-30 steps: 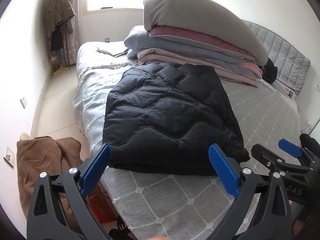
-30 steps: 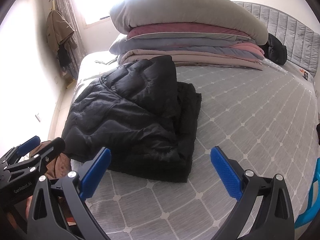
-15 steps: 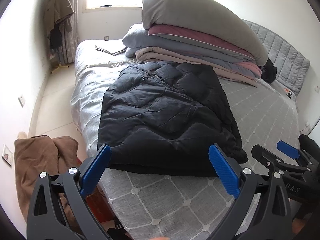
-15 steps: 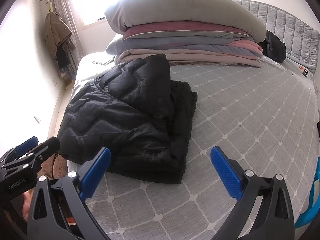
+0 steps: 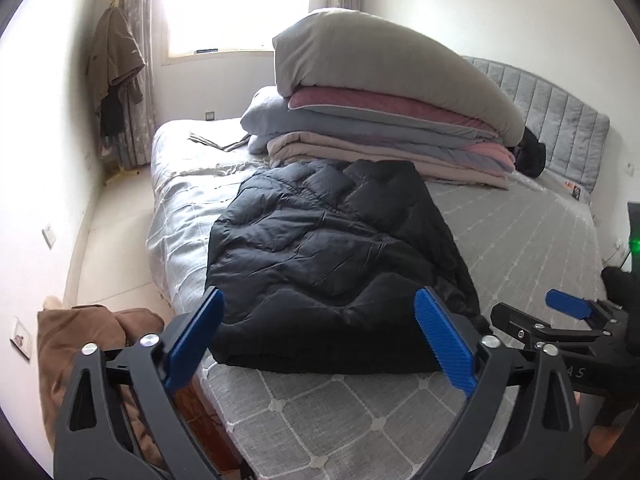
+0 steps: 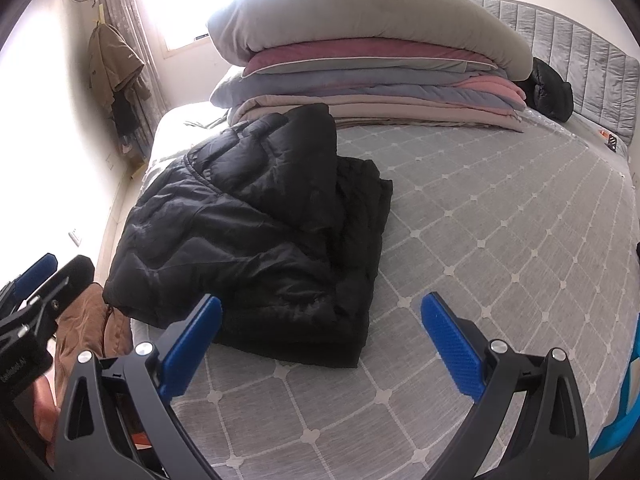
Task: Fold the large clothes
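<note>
Behind the one folded black quilted puffer jacket point(image 5: 332, 268), a stack of folded blankets topped by a grey pillow point(image 5: 384, 112) is blocking the far side of the grey grid-patterned bed point(image 6: 500, 220); the jacket is lying near the bed's left edge, its near hem close to the foot; a brown garment point(image 5: 80, 352) is sitting on the floor beside that edge; open mattress is stretching to the jacket's right; the left gripper point(image 5: 320, 340) and right gripper point(image 6: 320, 344) are both hovering with jaws spread wide, gripping nothing.
</note>
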{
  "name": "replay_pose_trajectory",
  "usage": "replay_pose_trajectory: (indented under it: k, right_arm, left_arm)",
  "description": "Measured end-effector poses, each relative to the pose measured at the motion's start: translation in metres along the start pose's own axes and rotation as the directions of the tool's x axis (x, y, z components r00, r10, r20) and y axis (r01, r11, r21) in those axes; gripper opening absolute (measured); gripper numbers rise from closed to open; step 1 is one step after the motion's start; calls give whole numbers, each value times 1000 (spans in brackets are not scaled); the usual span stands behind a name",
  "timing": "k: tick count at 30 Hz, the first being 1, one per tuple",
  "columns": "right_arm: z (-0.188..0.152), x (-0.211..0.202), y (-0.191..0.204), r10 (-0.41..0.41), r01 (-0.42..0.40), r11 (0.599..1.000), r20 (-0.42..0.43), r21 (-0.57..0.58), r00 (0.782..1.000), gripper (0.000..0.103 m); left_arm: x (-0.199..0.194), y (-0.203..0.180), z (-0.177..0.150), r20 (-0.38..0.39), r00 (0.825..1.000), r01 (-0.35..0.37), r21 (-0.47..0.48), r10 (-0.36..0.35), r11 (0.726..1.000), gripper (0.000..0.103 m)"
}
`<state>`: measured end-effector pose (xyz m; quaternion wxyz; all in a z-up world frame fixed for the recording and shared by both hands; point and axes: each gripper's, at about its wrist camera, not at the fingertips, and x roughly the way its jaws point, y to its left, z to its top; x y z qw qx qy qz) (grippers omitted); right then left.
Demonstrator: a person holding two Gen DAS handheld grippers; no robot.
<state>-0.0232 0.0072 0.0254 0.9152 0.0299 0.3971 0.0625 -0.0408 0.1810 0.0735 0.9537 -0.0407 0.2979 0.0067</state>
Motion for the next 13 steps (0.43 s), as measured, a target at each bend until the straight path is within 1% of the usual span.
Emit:
replay_pose_trajectory:
  k: [2,4,6,8,9,11,12,13]
  right_arm:
    - [2,2,-7,13,-13,1000,-6,9,1000,96]
    - [6,4,-19,34,-33,999,-18,30,999,96]
    - [11,10,-40,70,-68,996,-32,64,997,96]
    - [15,19,-59,115,-108,989,-61,105,991,96]
    - [17,25,-71,150,-138,981,-84,138,985,96]
    - [17,42,-96,238,-205,951,-125,232,963,96]
    - [16,53,-109,280,-230,930,-148,286,948,96]
    - [15,65,-121,331,-261,903,-166,342,929,96]
  left_arm:
    - [0,0,1,5,1000,-24,14,24,1000,88]
    - [5,1,3,-10,999,-42,32,42,999,88]
    - [8,4,4,-28,998,-54,46,56,997,88]
    - [14,14,7,-53,996,-69,25,71,997,89]
    - [18,22,9,-69,996,-61,0,60,998,90]
    - [25,42,13,-103,994,-39,-80,30,996,91]
    - [28,53,15,-114,993,-30,-126,15,992,91]
    - [32,67,17,-124,992,-13,-182,-10,983,91]
